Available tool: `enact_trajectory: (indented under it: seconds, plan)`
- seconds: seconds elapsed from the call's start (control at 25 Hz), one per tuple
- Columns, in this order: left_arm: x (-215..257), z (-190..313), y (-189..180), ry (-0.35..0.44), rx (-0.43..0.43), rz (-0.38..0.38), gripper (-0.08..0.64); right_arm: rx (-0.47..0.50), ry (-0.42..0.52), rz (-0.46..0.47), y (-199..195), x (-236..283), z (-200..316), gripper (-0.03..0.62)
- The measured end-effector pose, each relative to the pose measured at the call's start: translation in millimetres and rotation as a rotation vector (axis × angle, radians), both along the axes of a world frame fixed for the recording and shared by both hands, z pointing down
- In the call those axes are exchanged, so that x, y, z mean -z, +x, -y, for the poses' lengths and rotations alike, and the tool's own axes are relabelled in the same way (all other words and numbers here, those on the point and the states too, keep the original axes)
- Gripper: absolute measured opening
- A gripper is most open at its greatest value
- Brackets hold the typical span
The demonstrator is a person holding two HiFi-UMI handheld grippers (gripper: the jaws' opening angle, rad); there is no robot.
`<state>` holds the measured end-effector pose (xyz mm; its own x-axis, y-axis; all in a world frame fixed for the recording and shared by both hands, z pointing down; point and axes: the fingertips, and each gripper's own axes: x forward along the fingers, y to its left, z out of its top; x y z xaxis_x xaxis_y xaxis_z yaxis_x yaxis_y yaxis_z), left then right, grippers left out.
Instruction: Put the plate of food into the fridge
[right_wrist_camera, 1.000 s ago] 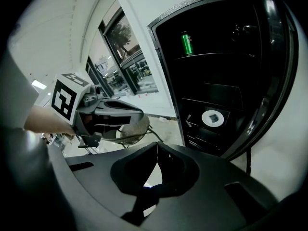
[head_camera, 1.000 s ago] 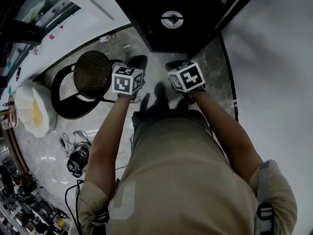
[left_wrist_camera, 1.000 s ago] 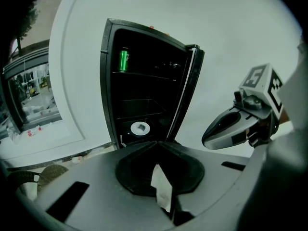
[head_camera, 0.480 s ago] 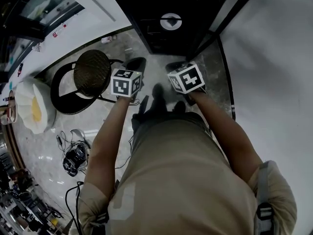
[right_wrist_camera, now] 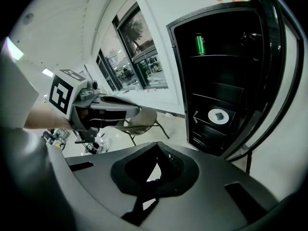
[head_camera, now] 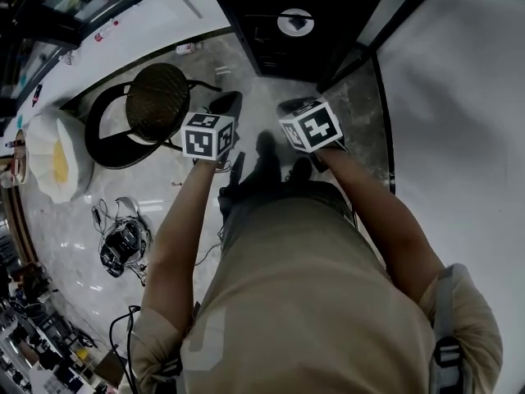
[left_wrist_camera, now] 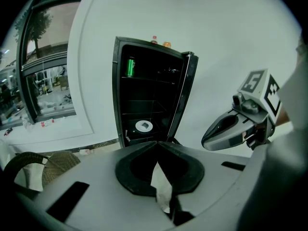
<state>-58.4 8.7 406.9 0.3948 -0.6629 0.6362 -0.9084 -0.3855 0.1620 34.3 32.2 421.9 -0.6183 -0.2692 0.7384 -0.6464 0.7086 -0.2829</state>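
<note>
Holds the left gripper with jaws pressed together and empty, pointed at the open fridge ahead. Holds the right gripper just beside it, likewise closed on nothing. Finds the plate of food on a low shelf inside the fridge, ahead of both grippers and well apart from them. Finds a green can higher up, and a chair left of the left gripper.

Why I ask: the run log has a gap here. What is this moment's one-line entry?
fridge: door open | plate: inside, lower shelf | left hand-held gripper: shut, empty | right hand-held gripper: shut, empty
</note>
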Motion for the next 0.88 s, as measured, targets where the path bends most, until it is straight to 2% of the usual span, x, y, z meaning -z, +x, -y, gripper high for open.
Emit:
enact_trajectory:
  seconds: [0.48,0.88]
  plan:
    - [-14,-14,-29,-0.028,0.035,-0.021,0.011,0.035,-0.014,-0.022,-30,-10,-4,0.021]
    - [-19,-7,-47,-0.052,0.000,-0.071,0.011,-0.049,-0.009,-0.069,-49,-15,0,0.021]
